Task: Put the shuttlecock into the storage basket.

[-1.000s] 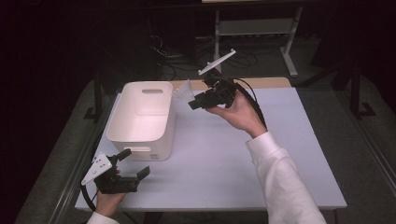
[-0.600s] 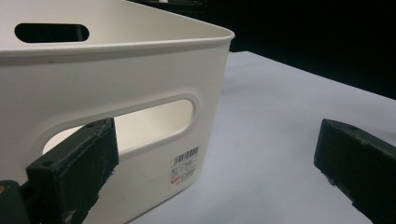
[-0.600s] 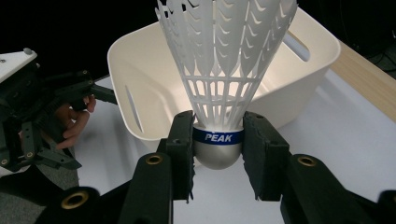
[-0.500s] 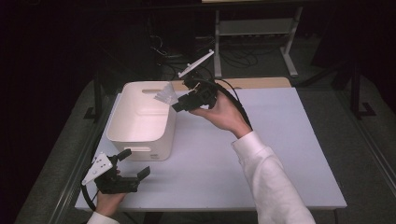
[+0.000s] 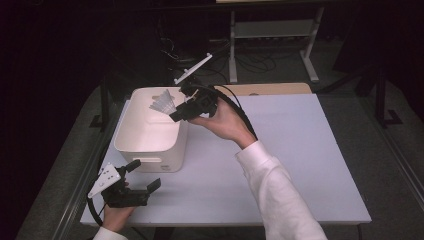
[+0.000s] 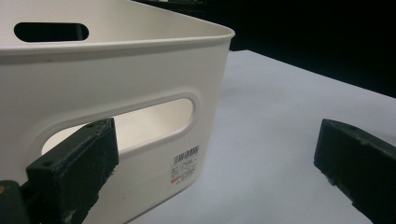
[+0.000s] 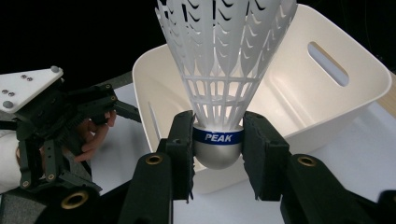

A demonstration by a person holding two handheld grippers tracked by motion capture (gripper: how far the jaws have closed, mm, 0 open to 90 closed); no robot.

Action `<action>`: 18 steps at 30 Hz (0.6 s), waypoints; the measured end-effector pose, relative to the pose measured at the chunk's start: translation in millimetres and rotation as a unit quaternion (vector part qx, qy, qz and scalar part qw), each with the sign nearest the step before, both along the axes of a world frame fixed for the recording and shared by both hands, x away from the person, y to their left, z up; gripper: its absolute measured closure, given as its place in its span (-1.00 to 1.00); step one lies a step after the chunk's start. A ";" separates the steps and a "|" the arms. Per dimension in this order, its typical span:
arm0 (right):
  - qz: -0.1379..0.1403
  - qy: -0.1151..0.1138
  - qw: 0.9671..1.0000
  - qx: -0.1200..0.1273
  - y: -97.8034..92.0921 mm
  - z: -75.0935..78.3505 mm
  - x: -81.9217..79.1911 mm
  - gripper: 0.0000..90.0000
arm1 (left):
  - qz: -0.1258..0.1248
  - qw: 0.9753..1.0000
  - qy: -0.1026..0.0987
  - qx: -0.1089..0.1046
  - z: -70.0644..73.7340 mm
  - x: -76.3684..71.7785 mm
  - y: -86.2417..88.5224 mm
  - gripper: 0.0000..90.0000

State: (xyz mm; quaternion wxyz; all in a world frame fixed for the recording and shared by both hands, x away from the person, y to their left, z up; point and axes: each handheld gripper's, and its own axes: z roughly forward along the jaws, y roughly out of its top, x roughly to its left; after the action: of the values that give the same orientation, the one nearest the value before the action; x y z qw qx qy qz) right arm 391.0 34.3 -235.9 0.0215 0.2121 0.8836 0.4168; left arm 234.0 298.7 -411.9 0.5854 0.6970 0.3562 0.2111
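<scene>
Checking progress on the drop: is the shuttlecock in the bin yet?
Not yet. The shuttlecock is clamped at its cork by the right tongs, above the white bin.

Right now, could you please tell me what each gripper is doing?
Left gripper: open, holding nothing.
Right gripper: shut on the shuttlecock.

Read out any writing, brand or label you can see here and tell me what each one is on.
"PEAK": white letters on the blue band around the shuttlecock base, held between the right gripper jaws.
Barcode sticker on the white bin end wall, below its handle slot: bars and small print lines show, too small to read.
</scene>
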 end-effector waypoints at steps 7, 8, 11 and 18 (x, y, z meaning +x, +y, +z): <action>0.009 0.000 1.000 0.003 9.3 -0.8 -0.2 0.41 | -0.002 1.000 -0.001 -0.001 -0.2 0.2 -0.5 -1.00; 0.009 0.002 1.000 0.004 10.5 -1.2 -0.2 0.41 | -0.002 1.000 0.000 -0.002 0.0 0.0 -0.6 -1.00; 0.015 0.002 1.000 0.004 14.8 -3.3 1.0 0.41 | -0.002 1.000 0.000 0.002 0.1 0.0 0.0 -1.00; 0.021 0.010 1.000 0.004 25.4 -8.1 2.7 0.41 | 0.000 1.000 -0.001 -0.007 0.1 -0.7 -0.7 -1.00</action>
State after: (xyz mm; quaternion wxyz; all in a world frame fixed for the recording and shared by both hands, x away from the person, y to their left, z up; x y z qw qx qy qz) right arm 393.7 59.7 -243.9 0.0035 0.1977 0.8865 0.4183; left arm 233.3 298.0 -411.8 0.5909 0.6924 0.3574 0.2091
